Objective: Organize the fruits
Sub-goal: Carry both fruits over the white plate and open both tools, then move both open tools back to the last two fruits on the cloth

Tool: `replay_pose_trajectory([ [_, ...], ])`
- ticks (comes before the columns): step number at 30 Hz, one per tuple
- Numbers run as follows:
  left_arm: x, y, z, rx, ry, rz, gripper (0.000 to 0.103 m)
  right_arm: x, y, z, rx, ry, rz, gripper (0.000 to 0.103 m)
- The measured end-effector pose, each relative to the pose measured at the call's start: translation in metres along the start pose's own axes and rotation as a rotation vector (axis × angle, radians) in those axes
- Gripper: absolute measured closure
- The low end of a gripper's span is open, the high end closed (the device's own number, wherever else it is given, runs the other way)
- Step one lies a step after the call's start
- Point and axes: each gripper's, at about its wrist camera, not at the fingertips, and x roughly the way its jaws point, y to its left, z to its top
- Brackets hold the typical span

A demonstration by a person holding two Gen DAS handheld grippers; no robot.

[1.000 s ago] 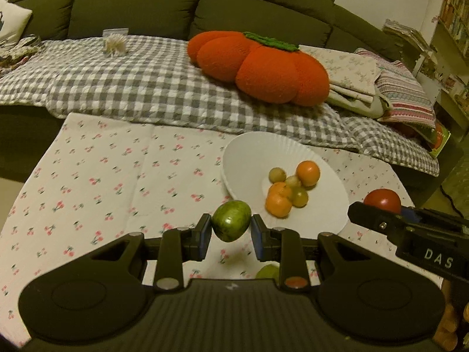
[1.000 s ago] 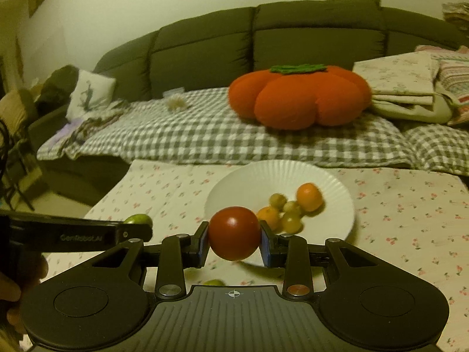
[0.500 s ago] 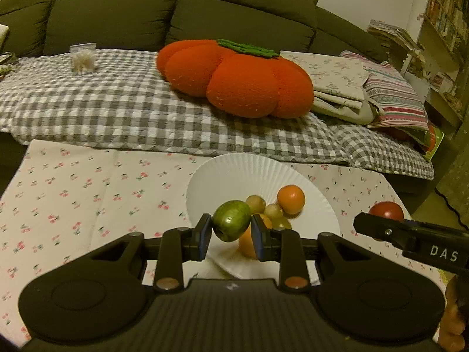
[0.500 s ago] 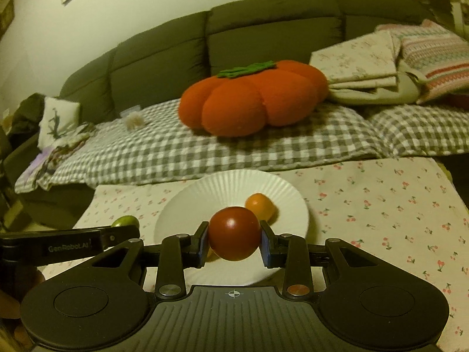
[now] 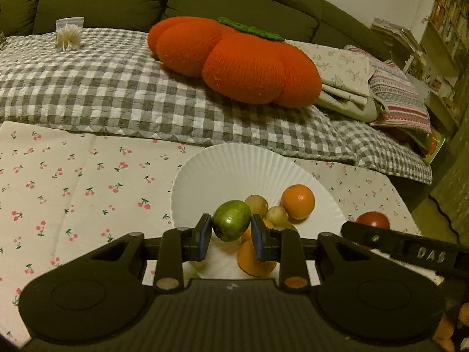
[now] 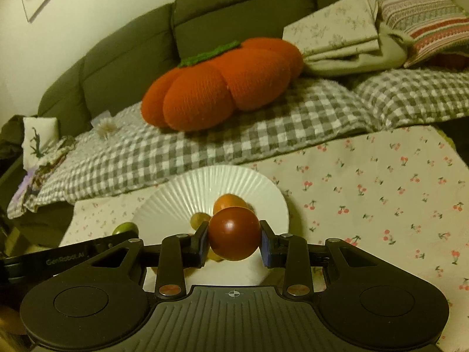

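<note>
Left gripper [image 5: 231, 237]: clamped on a green fruit [image 5: 231, 224], one blue pad pressed to each side, the fruit held up in front of the near part of the plate.
Right gripper [image 6: 234, 243]: clamped on a red tomato [image 6: 234, 233], held over the near half of the plate (in the left wrist view the same tomato [image 5: 373, 221] shows beyond the plate's right edge, above the other gripper's black finger).
White plate [image 5: 222, 170]: ribbed paper, resting on the cherry-print tablecloth [image 5: 73, 182].
Fruit on the plate: one orange [image 5: 297, 201] toward the right, two small yellow-green fruits [image 5: 277, 214] touching each other just left of it, and another orange fruit [image 5: 252, 261] nearer, partly hidden behind the left gripper's right finger.
Behind the table: a checked blanket [image 5: 117, 94] over a dark green sofa [image 5: 234, 3], with an orange pumpkin cushion [image 5: 234, 61] lying on the blanket.
</note>
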Motion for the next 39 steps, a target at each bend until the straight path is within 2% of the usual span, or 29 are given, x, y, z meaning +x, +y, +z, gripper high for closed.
replay_pose_trajectory([
  [7,0.012,-0.003,-0.005,0.023,0.016,0.004,0.076,0.019,0.006,-0.010,-0.066,0.042,-0.033,0.070],
  [16,0.013,0.000,-0.004,0.042,0.003,0.036,0.075,0.030,0.018,-0.020,-0.173,0.044,-0.070,0.070],
  [18,0.011,0.001,-0.004,0.035,0.001,0.035,0.070,0.030,0.020,-0.021,-0.185,0.043,-0.072,0.069],
  [21,0.006,0.003,-0.003,0.029,-0.017,0.028,0.054,0.031,0.021,-0.021,-0.181,0.044,-0.072,0.068],
  [22,0.003,0.002,-0.003,0.031,-0.024,0.030,0.053,0.030,0.020,-0.021,-0.181,0.045,-0.070,0.068],
  [24,0.000,0.003,-0.001,0.030,-0.032,0.028,0.052,0.028,0.019,-0.019,-0.168,0.042,-0.076,0.066],
  [25,-0.002,0.004,-0.001,0.022,-0.031,0.026,0.052,0.026,0.018,-0.018,-0.159,0.031,-0.076,0.056],
  [26,-0.003,0.005,0.000,0.011,-0.031,0.024,0.052,0.023,0.017,-0.017,-0.151,0.017,-0.075,0.051],
  [33,-0.016,0.007,0.002,-0.005,-0.036,0.023,0.052,0.008,0.017,-0.008,-0.114,-0.015,-0.062,0.050],
  [39,-0.033,0.019,0.008,-0.070,-0.054,0.017,0.050,-0.003,0.019,-0.005,-0.095,-0.037,-0.059,0.050],
])
